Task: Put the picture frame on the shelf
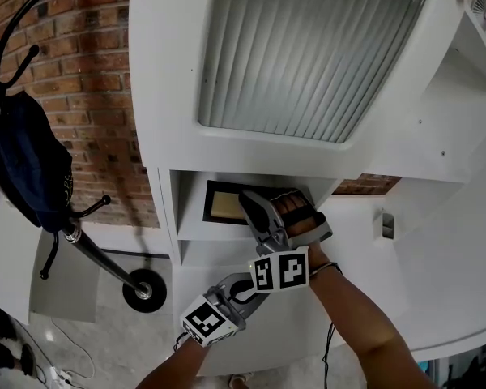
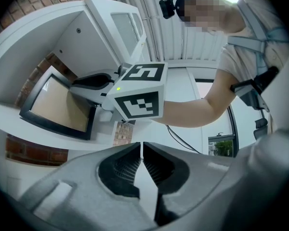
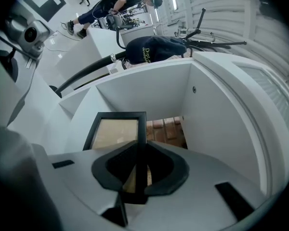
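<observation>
The picture frame (image 1: 223,205) is inside the open shelf (image 1: 219,233) of the white cabinet (image 1: 170,71). It has a black edge and a light brown middle. It leans back a little, with its face toward the person. No view shows for sure if its bottom edge sits on the shelf floor yet.

The right claw (image 1: 253,205) holds the picture frame by its right side bar. In the right gripper view, the thin black bar runs straight between the 2 jaws, and they squeeze it from both sides.

The picture frame looks light, thin and stiff, so 1 claw can likely carry it. The middle may be glass, so a hard bump could crack it. The black edge looks smooth, so it might slip or swing when held by only 1 side. The middle of a side bar seems a good place to hold, not the flat front. It should go down softly and be let go only once it stands steady.

The left claw (image 1: 241,288) is lower, just under the shelf. Its jaws are pressed together with nothing in them.

Farther out is a brick wall (image 1: 89,71). A coat stand (image 1: 89,250) with a dark bag (image 1: 32,164) is at the left.
</observation>
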A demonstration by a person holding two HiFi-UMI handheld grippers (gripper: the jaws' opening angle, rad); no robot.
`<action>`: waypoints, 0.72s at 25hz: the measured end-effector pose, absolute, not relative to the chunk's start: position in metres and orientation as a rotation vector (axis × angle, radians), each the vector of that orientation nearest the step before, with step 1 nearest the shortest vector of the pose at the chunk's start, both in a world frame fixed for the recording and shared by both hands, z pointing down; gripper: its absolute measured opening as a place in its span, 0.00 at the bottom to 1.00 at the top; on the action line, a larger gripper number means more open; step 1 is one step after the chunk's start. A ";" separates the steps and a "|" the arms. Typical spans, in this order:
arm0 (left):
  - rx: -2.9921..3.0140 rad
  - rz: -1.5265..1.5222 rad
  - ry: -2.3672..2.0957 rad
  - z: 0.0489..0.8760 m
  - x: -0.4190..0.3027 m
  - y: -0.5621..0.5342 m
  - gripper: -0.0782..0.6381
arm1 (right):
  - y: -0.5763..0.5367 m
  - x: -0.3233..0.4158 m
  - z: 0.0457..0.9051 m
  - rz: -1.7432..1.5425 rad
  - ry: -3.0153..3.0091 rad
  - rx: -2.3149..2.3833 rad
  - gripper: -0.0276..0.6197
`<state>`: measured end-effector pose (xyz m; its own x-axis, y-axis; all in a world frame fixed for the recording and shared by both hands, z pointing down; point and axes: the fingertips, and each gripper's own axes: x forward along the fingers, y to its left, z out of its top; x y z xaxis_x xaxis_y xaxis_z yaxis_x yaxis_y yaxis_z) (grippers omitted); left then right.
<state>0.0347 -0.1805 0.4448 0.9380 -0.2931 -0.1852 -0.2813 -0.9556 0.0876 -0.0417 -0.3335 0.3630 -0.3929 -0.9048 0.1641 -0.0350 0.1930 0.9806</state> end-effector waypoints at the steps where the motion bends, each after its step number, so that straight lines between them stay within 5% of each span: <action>1: 3.031 -0.307 -0.452 0.445 0.035 -0.181 0.13 | -0.334 -0.042 0.363 -1.314 -1.636 0.910 0.15; 18: 3.018 -0.305 -0.453 0.448 0.030 -0.186 0.13 | -0.329 -0.049 0.366 -1.423 -1.585 0.913 0.15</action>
<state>0.0300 -0.1856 0.4476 0.9366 -0.2979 -0.1846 -0.2830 -0.9536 0.1030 -0.0492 -0.3287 0.3656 -0.4188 -0.9030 0.0958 -0.0015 0.1061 0.9943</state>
